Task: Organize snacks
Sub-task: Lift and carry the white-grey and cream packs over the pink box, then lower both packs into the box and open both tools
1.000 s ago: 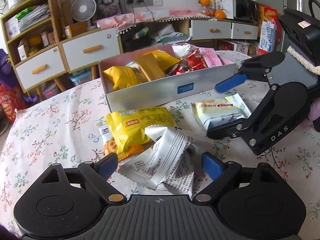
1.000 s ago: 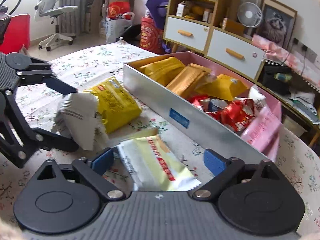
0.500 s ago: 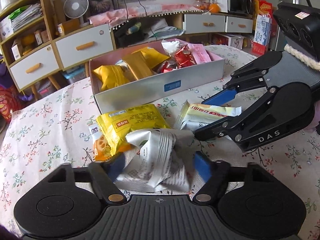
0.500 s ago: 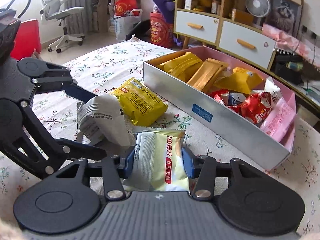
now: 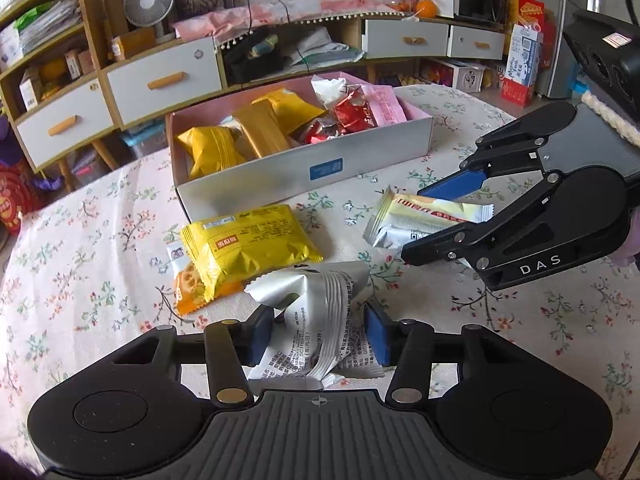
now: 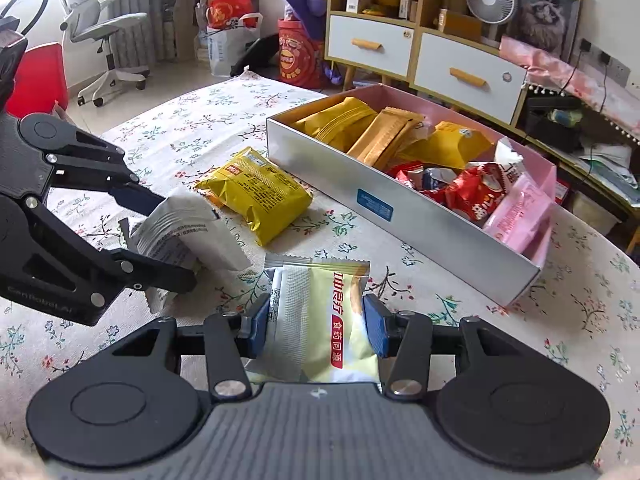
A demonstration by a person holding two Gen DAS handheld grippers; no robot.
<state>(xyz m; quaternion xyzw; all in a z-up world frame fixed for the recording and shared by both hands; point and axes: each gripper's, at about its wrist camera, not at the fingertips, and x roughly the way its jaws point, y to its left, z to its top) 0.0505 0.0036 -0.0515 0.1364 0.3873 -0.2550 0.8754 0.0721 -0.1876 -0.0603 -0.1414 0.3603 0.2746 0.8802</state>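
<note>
Snacks mostly fill the box; left tool, jaws just closing, clenches a silver packet, right tool a cream packet; a yellow packet waits on the bench.

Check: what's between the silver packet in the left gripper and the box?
The yellow snack pack, lying on the tablecloth, sits between the silver packet and the box. Clearest in the left wrist view.

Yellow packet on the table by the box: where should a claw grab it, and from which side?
Take the yellow packet across its short width near the middle, from above. It lies flat and puffy, overlapping an orange packet, so its flat ends give little to pinch.
</note>
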